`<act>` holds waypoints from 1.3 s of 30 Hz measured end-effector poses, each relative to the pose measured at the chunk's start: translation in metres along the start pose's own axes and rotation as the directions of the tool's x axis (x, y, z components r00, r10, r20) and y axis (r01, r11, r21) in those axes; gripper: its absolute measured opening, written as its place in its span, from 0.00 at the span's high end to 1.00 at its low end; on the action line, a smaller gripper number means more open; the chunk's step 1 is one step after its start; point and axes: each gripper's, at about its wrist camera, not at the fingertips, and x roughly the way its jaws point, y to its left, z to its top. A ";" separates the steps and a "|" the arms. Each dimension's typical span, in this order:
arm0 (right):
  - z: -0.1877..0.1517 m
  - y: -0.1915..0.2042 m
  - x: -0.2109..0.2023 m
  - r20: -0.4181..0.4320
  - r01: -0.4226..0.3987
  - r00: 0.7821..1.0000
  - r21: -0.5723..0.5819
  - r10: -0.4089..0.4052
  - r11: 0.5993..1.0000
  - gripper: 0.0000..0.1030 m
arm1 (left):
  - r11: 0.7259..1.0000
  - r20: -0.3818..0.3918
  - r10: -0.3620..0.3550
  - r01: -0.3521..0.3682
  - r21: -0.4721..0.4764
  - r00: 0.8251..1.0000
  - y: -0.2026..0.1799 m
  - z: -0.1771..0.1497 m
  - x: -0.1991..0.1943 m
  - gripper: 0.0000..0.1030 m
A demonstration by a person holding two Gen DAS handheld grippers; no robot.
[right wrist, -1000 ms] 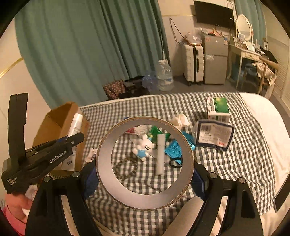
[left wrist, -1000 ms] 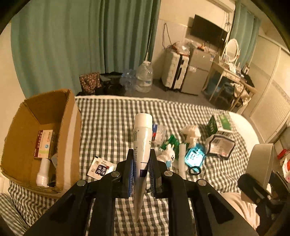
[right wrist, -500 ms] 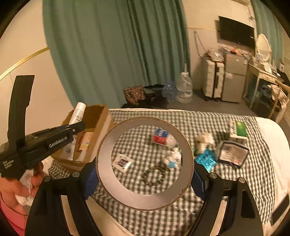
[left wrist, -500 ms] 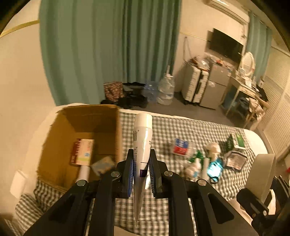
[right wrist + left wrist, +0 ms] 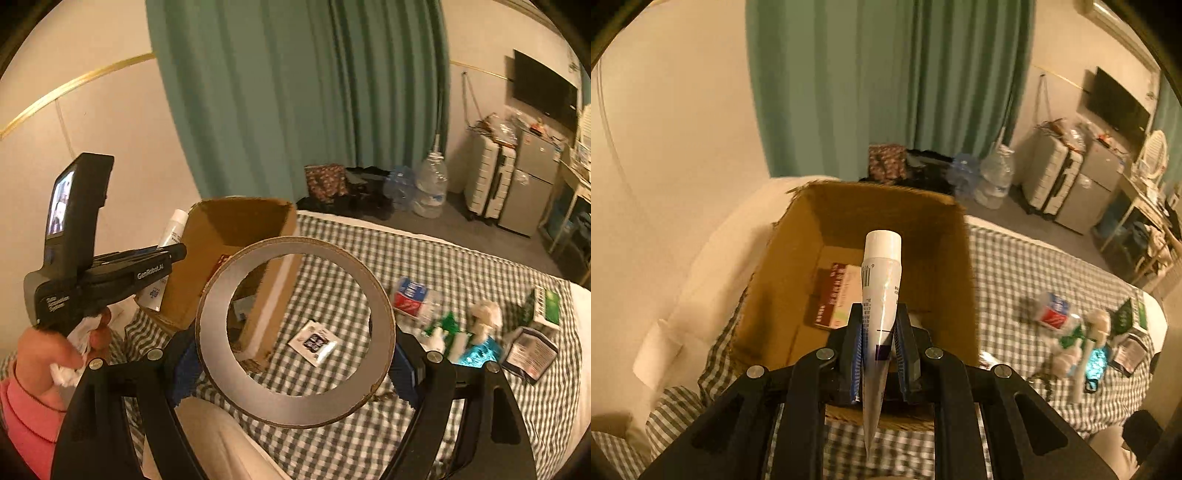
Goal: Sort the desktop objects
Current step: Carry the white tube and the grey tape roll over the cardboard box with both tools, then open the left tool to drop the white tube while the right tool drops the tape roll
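Note:
My left gripper [image 5: 878, 328] is shut on a white tube [image 5: 880, 280], cap pointing forward, held over the open cardboard box [image 5: 949, 266]. A red and white carton [image 5: 834, 295] lies on the box floor. My right gripper [image 5: 293, 360] is shut on a wide grey tape roll [image 5: 295, 404], held upright in front of the bed just right of the box [image 5: 218, 221]. In the right wrist view the left gripper [image 5: 177, 251] with the tube [image 5: 171, 230] hangs at the box's left side, in a person's hand [image 5: 48, 350].
Several small items lie on the checked bedcover [image 5: 461, 269]: a sachet [image 5: 314, 341], a red and blue pack [image 5: 410, 295], a green box [image 5: 543, 304], a teal packet [image 5: 480, 352]. A wall and green curtain [image 5: 295, 92] stand behind the box. Suitcase [image 5: 487, 177] and water bottle [image 5: 430, 184] are on the floor.
Both grippers have swung left across the bed. The tube now hangs over the box instead of over the clutter, and the tape roll has come up beside the box.

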 end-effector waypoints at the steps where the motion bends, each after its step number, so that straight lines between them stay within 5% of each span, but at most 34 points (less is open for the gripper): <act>1: 0.002 0.002 0.006 -0.007 -0.007 1.000 -0.004 0.007 1.000 0.19 | 1.000 -0.006 0.005 -0.005 -0.005 1.000 0.004 0.000 0.006 0.85; 7: 0.022 0.025 0.047 -0.050 -0.049 0.998 -0.037 0.047 0.998 0.19 | 0.999 -0.048 0.030 -0.032 -0.033 0.998 0.023 0.000 0.037 0.83; 8: 0.024 0.028 0.054 -0.059 -0.060 0.997 -0.040 0.057 0.997 0.19 | 0.999 -0.057 0.028 -0.031 -0.041 0.998 0.027 -0.001 0.043 0.74; 11: 0.029 0.036 0.071 -0.077 -0.076 0.994 -0.042 0.072 0.996 0.19 | 0.992 -0.065 0.098 -0.103 -0.071 0.993 0.039 -0.002 0.052 0.11; 12: 0.030 0.039 0.077 -0.083 -0.082 0.993 -0.039 0.079 0.996 0.19 | 0.985 -0.046 0.148 -0.152 -0.086 0.988 0.044 -0.002 0.052 0.07; 14: 0.031 0.042 0.088 -0.099 -0.093 0.991 -0.034 0.089 0.995 0.19 | 0.977 0.007 0.183 -0.181 -0.113 0.983 0.054 -0.003 0.049 0.06; 28: 0.032 0.077 0.155 -0.172 -0.139 0.979 -0.160 0.111 0.977 0.18 | 0.970 -0.052 0.154 -0.161 -0.184 0.987 0.101 -0.017 0.038 0.04; 35: 0.037 0.055 0.124 -0.071 -0.139 0.988 -0.041 0.136 0.989 0.13 | 0.984 -0.002 0.092 -0.091 -0.155 0.996 0.089 -0.025 0.007 0.04; 39: 0.036 0.035 0.083 0.064 -0.087 0.994 0.000 0.087 0.996 0.04 | 0.996 0.077 0.023 -0.016 -0.084 0.997 0.053 -0.027 -0.021 0.01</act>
